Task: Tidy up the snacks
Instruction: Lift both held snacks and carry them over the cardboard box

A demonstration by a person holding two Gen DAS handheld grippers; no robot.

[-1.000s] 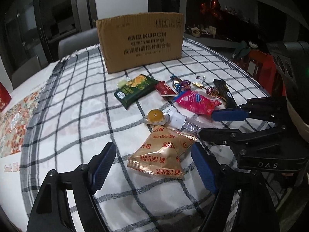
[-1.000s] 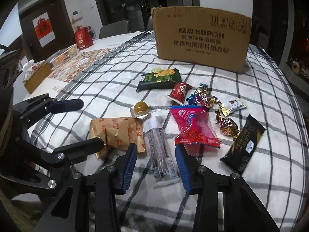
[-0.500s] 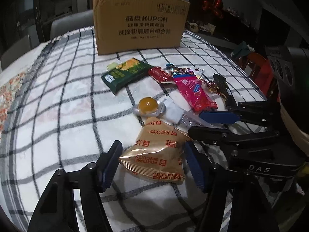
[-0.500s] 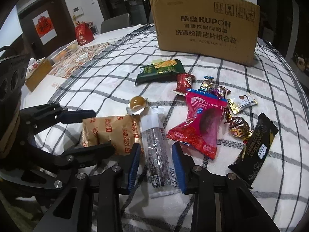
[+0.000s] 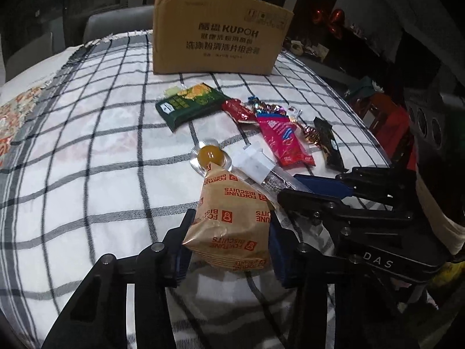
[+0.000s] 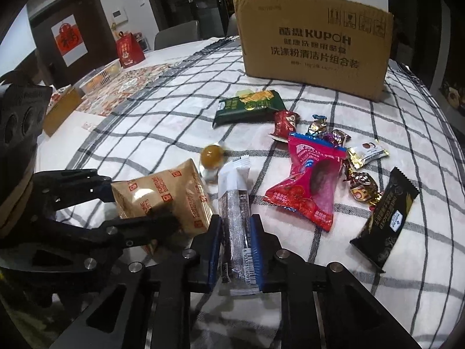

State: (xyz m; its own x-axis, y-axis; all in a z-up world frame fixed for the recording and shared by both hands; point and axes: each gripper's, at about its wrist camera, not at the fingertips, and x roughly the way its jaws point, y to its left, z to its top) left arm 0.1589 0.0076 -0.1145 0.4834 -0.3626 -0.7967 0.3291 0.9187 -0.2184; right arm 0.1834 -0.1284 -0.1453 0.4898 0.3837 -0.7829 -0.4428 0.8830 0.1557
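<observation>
My left gripper (image 5: 228, 240) is shut on the tan Fortune Biscuits bag (image 5: 231, 218), which tilts up off the cloth; the bag also shows in the right wrist view (image 6: 165, 196). My right gripper (image 6: 237, 247) is shut on a long silver-and-white snack stick (image 6: 237, 200), seen from the left wrist view (image 5: 261, 171) too. Loose on the checked cloth lie an orange jelly cup (image 6: 212, 155), a pink packet (image 6: 309, 180), a green packet (image 6: 250, 107), a small red packet (image 6: 284, 123), a black cracker bar (image 6: 386, 215) and several foil candies (image 6: 360, 183).
A brown cardboard box (image 6: 314, 49) stands at the back of the table. A red gift bag (image 6: 128, 51), a basket (image 6: 101, 75) and a small tan box (image 6: 61, 110) sit at the far left. A grey chair (image 5: 116, 26) stands behind the table.
Both grippers moved forward and closed. The left one took hold of the biscuit bag and tipped it up. The right one closed on the snack stick.
</observation>
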